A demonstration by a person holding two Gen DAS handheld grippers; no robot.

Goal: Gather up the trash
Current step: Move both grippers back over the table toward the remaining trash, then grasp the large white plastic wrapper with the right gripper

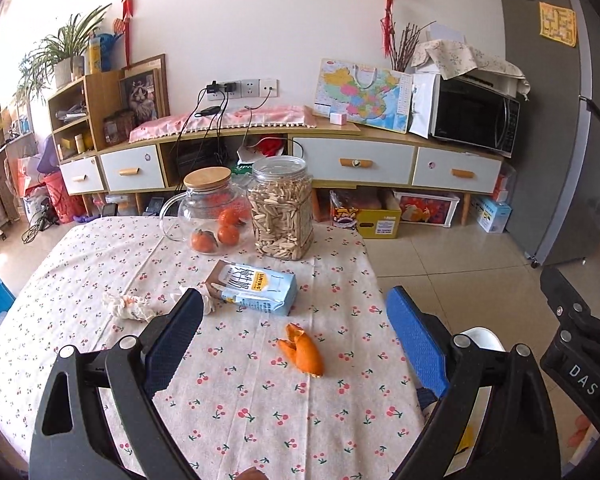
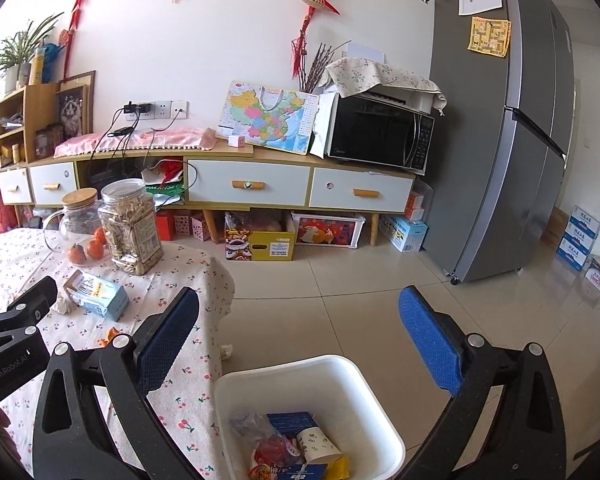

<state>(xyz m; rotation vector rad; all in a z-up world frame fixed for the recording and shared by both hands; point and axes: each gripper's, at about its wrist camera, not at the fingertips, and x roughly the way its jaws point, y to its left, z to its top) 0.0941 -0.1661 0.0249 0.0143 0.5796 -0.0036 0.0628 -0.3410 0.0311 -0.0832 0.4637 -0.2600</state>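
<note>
The left gripper (image 1: 296,332) has its jaws spread wide, nothing between them. Its two blue-padded fingers (image 1: 172,344) reach forward and slightly down, the black linkage arms splayed to either side low in the view. The right gripper (image 2: 300,332) is likewise wide apart and holds nothing, its blue pads (image 2: 430,340) facing each other across the gap. The two tools sit side by side: part of the right gripper's black body shows at the right edge of the left wrist view, and the left gripper's body shows at the left edge of the right wrist view.
</note>
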